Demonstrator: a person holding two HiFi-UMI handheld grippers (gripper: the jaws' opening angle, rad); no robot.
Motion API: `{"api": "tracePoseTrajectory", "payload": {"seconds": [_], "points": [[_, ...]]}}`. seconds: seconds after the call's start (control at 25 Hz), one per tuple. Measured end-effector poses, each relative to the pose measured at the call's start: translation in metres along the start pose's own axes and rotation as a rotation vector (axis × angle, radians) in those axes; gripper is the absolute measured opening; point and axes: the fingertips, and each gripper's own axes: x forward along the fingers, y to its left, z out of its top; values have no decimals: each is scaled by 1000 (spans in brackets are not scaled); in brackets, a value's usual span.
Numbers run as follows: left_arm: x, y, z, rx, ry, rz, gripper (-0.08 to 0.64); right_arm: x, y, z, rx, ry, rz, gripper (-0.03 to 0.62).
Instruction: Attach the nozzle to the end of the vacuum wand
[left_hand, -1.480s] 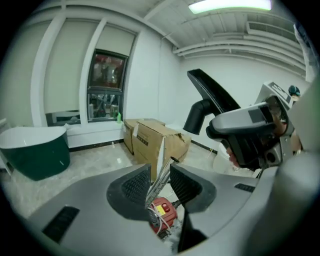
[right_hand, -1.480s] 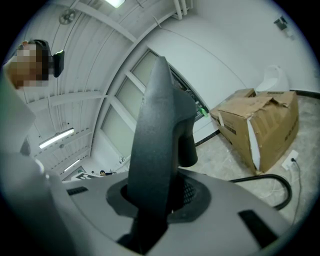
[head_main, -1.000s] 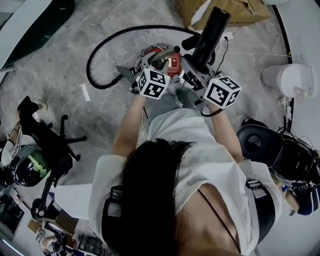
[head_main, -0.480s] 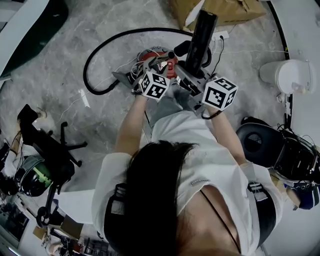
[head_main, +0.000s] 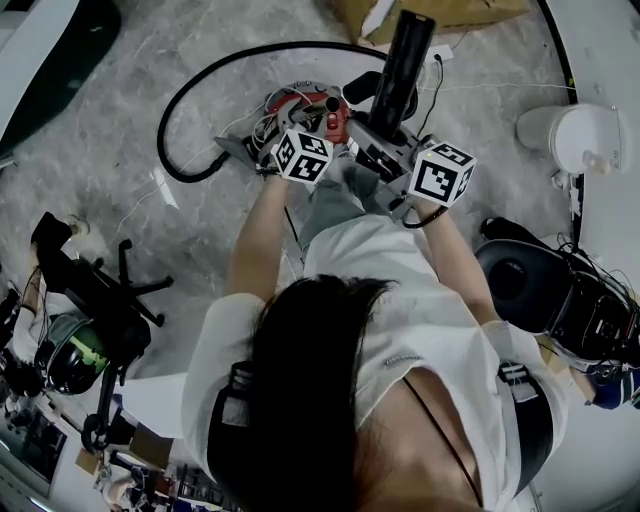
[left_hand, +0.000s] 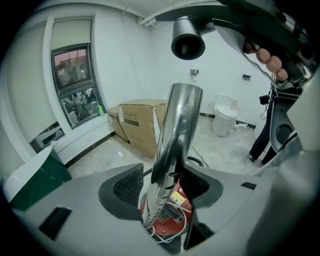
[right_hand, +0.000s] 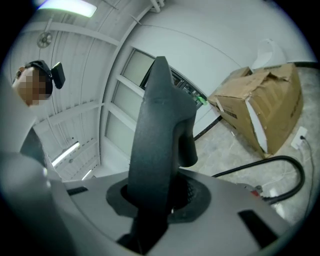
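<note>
In the left gripper view a silver metal wand (left_hand: 175, 130) rises between the jaws of my left gripper (left_hand: 160, 182). The jaws stand wide and open, with a gap showing beside the wand. Below it sits the red vacuum body (left_hand: 167, 217). My right gripper (right_hand: 160, 192) is shut on the dark grey nozzle (right_hand: 157, 130), which stands up out of its jaws. In the head view the nozzle (head_main: 405, 60) points away from me, to the right of the left gripper (head_main: 318, 122) and ahead of the right gripper (head_main: 388, 142). The nozzle's round open end (left_hand: 188, 44) hangs above the wand's top, apart from it.
A black hose (head_main: 190, 100) loops from the red vacuum body (head_main: 300, 105) across the stone floor. A cardboard box (head_main: 450, 12) lies beyond it. A white toilet (head_main: 570, 140) stands at the right, a black chair base (head_main: 100, 290) at the left.
Both grippers have sunk towards the red vacuum body and look smaller in the head view. The left one dropped farther. The nozzle stays in the right gripper.
</note>
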Motion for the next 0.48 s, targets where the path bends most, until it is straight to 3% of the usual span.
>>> {"api": "tracePoseTrajectory", "payload": {"seconds": [0.16,0.48], "points": [[0,8,2,-38,17,2,221,7,0,6,51,11,24,97],[3,11,5,-18,15,-21,175,19,-3,4,136,64,114,97]]}}
